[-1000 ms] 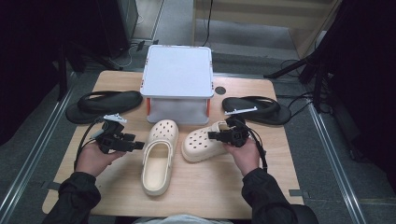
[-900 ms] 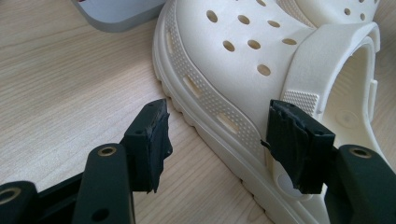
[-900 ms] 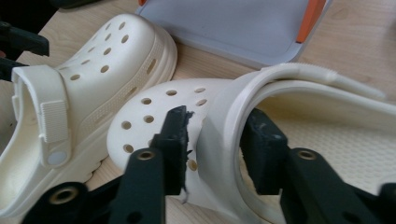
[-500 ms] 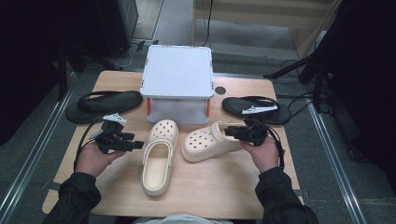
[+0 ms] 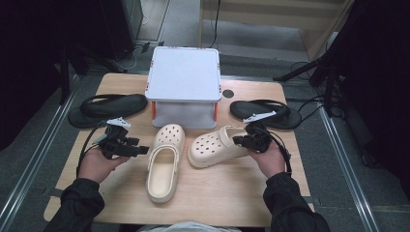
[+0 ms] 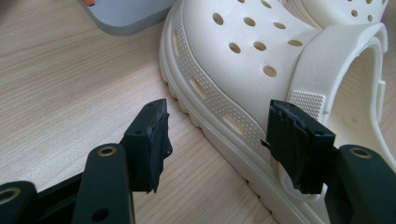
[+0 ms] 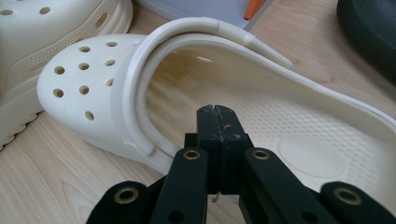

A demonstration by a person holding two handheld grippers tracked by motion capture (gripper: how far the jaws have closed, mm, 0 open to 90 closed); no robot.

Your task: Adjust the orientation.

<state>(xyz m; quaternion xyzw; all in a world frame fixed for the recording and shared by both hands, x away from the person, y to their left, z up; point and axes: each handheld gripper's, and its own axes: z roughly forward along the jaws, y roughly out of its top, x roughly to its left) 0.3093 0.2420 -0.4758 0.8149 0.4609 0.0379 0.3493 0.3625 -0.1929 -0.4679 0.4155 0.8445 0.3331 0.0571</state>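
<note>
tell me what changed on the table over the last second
The right gripper slid outward along the right clog to its heel, and its jaws have just been closing on the heel rim. The clog shifted little. The left gripper, left clog, box and both black sandals stayed put.

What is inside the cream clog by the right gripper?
Inside the right clog the right gripper view shows a bare, dimpled footbed with a smooth oval at the heel. The shut right gripper hides part of the near rim, and the perforated toe cap covers the toe cavity.
</note>
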